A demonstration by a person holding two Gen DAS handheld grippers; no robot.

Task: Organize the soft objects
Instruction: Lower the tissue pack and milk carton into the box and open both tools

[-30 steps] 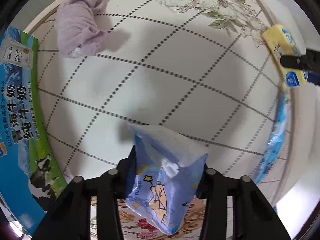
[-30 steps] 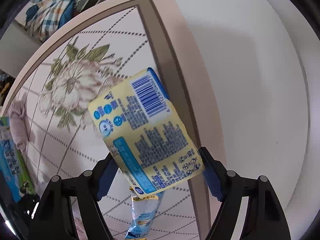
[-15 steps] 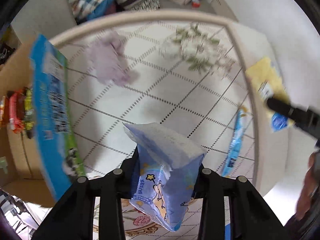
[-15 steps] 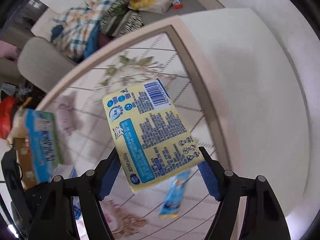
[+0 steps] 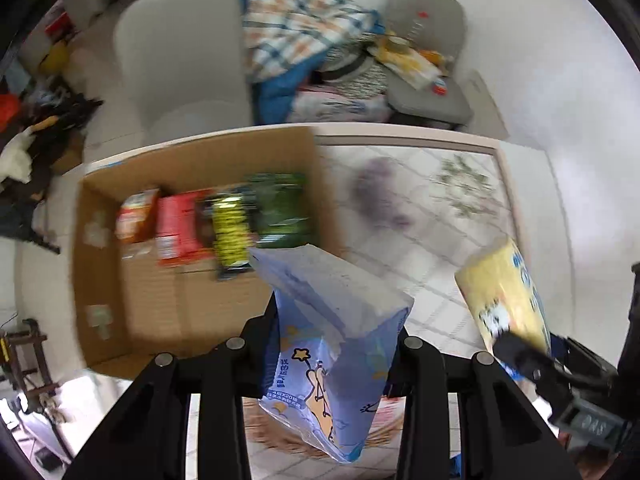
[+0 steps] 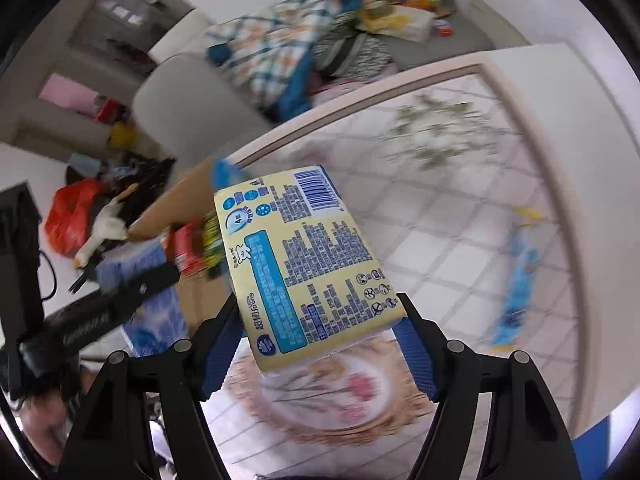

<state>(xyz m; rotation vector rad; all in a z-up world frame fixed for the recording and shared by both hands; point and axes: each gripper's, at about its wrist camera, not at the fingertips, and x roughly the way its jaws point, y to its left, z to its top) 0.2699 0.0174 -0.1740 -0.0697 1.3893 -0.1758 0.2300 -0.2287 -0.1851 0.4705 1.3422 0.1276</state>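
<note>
My left gripper [image 5: 334, 360] is shut on a blue tissue pack [image 5: 328, 288] with a cartoon print and holds it in the air, just right of an open cardboard box [image 5: 160, 288]. Inside the box lie several snack packets [image 5: 224, 220]. My right gripper [image 6: 318, 312] is shut on a yellow tissue pack [image 6: 304, 248], its blue pads pressed on both sides, above the floral mat [image 6: 440, 220]. The yellow tissue pack [image 5: 504, 284] also shows at the right of the left wrist view. A purple cloth [image 5: 380, 196] lies blurred on the mat.
A long blue packet [image 6: 516, 292] lies near the mat's right edge. Behind the mat stand a grey armchair [image 5: 180, 64] and a plaid blanket [image 5: 296, 36] over piled things. Bags and clutter [image 6: 76, 216] sit on the floor at the left.
Both grippers have risen well above the mat with their packs still held. The left wrist view has swung from the mat and purple cloth to over the cardboard box.
</note>
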